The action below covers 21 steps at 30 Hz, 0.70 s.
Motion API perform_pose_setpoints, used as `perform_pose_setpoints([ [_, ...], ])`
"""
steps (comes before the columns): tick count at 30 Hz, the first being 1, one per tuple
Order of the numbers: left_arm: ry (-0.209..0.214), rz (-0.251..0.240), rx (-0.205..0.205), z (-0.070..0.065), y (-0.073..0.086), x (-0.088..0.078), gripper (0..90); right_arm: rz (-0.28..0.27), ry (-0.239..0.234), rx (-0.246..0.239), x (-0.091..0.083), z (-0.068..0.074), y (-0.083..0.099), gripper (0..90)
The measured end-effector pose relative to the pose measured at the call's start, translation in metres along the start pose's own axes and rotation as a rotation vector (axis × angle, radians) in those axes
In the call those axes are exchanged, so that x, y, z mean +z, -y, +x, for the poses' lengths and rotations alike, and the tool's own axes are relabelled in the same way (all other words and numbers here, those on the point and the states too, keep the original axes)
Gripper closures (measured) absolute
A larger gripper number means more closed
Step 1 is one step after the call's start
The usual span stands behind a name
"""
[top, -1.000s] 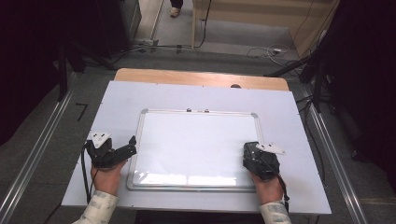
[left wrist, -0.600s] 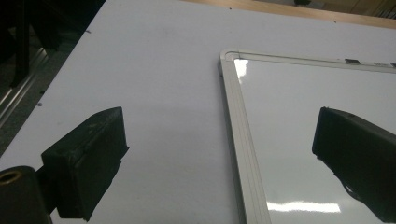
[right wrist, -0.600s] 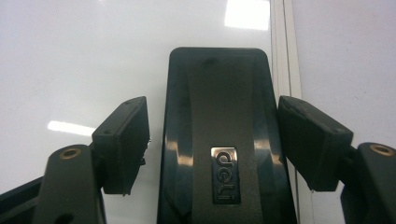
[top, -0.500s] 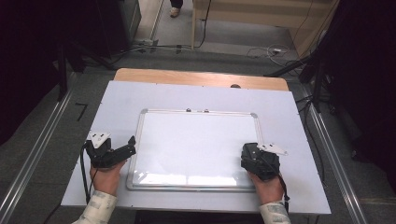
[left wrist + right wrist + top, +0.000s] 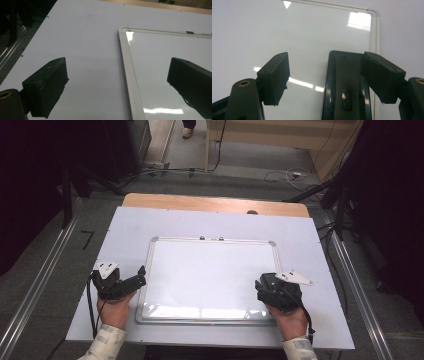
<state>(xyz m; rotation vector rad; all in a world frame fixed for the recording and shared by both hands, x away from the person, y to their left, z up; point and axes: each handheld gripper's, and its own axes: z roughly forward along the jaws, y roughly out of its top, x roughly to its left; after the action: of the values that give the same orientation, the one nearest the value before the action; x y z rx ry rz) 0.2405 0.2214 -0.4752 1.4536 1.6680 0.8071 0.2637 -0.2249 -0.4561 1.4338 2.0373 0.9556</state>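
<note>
The right claw (image 5: 324, 75), its jaws just opened, hovers astride a black rectangular eraser (image 5: 347, 85) released on the silver-framed whiteboard (image 5: 210, 242); the left claw (image 5: 117, 82) gapes wide and empty, straddling the frame.

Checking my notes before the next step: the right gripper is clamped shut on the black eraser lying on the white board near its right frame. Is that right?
Not quite. In the right gripper view the right gripper has just been opening; its jaws stand apart, pressing nothing. The black rectangular eraser lies on the white metal-framed board between them, near its right frame, as you noted.
</note>
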Motion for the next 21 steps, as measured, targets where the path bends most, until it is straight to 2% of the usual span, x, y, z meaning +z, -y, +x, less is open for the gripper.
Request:
perform_pose_setpoints([
  [4,-0.002,-0.001,0.001,0.000,0.000,0.000,3.4,-0.010,-0.026,-0.033,-0.002,-0.002,-0.013,20.0],
  [11,-0.007,-0.007,-0.006,0.000,0.000,0.000,3.4,-0.039,-0.062,-0.075,0.001,-0.014,-0.030,19.6],
  [21,-0.013,-0.008,-0.004,0.001,0.000,0.000,3.4,-0.053,-0.059,-0.091,0.010,-0.022,-0.036,18.9],
])
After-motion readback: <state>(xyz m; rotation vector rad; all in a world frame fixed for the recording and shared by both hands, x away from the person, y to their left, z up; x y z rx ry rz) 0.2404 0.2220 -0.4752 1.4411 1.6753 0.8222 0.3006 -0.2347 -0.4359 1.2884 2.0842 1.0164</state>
